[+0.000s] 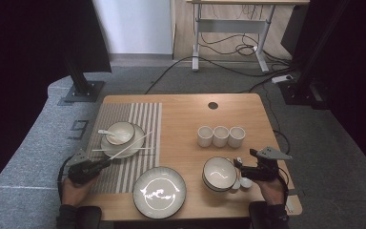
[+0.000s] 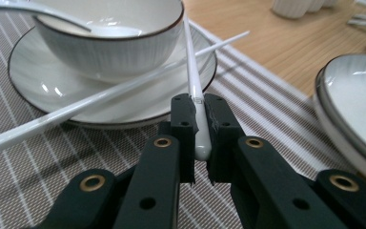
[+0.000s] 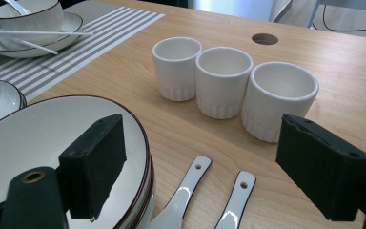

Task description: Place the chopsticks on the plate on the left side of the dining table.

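mat (image 1: 145, 114) on table (image 1: 190, 107) left, saucer (image 1: 106, 148) on mat, bowl (image 1: 120, 132) on saucer, spoon (image 1: 106, 133) in bowl, chopsticks (image 1: 132, 145) across saucer, plate (image 1: 159, 192) front centre, three cups (image 1: 220, 136) right, bowl stack (image 1: 218, 173) before them, two spoons (image 3: 205, 198) beside stack

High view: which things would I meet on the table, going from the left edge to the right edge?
Left gripper → small bowl on its saucer → large plate → three white cups → right gripper.
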The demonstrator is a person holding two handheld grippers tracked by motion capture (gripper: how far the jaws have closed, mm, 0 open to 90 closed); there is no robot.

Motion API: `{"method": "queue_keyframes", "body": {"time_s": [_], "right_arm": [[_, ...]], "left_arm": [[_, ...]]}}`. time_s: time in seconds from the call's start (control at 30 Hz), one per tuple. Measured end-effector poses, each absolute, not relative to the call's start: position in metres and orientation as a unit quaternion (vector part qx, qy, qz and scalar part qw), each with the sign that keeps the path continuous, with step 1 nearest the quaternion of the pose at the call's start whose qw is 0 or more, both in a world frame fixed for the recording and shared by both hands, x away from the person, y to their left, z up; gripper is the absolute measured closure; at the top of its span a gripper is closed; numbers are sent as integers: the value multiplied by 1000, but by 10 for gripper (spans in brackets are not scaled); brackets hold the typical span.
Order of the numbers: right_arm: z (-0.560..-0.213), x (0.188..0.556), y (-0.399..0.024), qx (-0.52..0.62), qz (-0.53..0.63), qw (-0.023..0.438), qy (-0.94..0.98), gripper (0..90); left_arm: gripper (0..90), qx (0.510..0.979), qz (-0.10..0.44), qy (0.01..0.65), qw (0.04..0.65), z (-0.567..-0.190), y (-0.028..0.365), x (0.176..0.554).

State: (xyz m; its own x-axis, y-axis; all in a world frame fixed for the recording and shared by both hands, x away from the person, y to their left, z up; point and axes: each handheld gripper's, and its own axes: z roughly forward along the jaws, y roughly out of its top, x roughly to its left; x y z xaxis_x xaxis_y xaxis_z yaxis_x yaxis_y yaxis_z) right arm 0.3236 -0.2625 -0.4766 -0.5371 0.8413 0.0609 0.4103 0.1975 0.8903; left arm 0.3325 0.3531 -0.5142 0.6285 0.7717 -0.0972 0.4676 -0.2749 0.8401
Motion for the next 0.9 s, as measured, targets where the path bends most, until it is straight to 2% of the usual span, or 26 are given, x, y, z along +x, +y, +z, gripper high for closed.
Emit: {"method": "queue_keyframes", "body": {"time_s": [0.9], "right_arm": [[-490,322,-266,441,461,233,734,177]], "left_arm": [[805,821,192,397,363,-523,355,333]]}}
